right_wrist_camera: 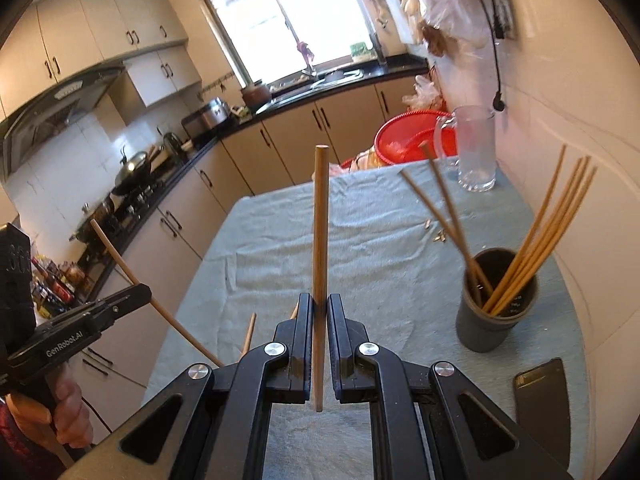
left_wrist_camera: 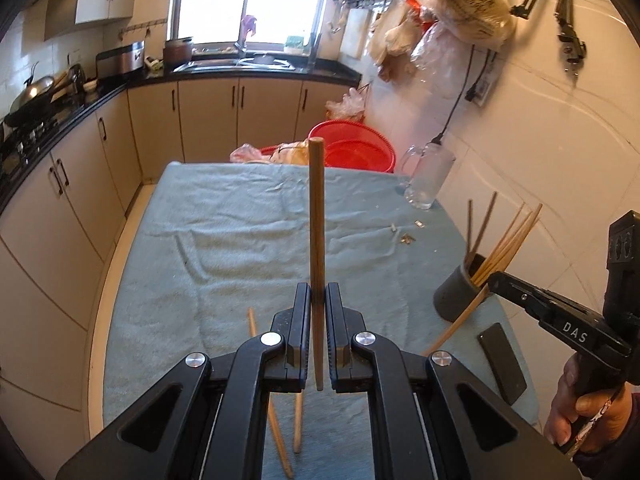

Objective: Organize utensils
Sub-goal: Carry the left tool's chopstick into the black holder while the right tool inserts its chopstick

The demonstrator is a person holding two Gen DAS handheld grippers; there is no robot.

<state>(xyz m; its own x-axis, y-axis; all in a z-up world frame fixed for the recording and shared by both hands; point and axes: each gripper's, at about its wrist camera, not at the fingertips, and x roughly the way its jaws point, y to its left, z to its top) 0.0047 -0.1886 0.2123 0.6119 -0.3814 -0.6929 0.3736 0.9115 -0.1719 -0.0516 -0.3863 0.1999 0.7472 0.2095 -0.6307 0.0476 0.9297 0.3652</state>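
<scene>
Above the bench (left_wrist_camera: 224,240) | left gripper (left_wrist_camera: 318,292) fingers clamped on a chopstick (left_wrist_camera: 316,208) | right gripper (right_wrist_camera: 319,304) fingers clamped on another chopstick (right_wrist_camera: 321,220) | holder (right_wrist_camera: 496,300) at right, chopsticks inside

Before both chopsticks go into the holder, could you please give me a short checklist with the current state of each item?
1. Left gripper shut on its chopstick: ok.
2. Right gripper shut on its chopstick: ok.
3. Holder upright on the cloth: ok.
4. Room left in the holder: ok, the sticks inside lean to the sides and its mouth is partly free.
5. Phone clear of the holder: ok, it lies apart, nearer the camera.
6. Table fully cleared of chopsticks: not ok, two loose sticks lie on the cloth below the left gripper.
</scene>
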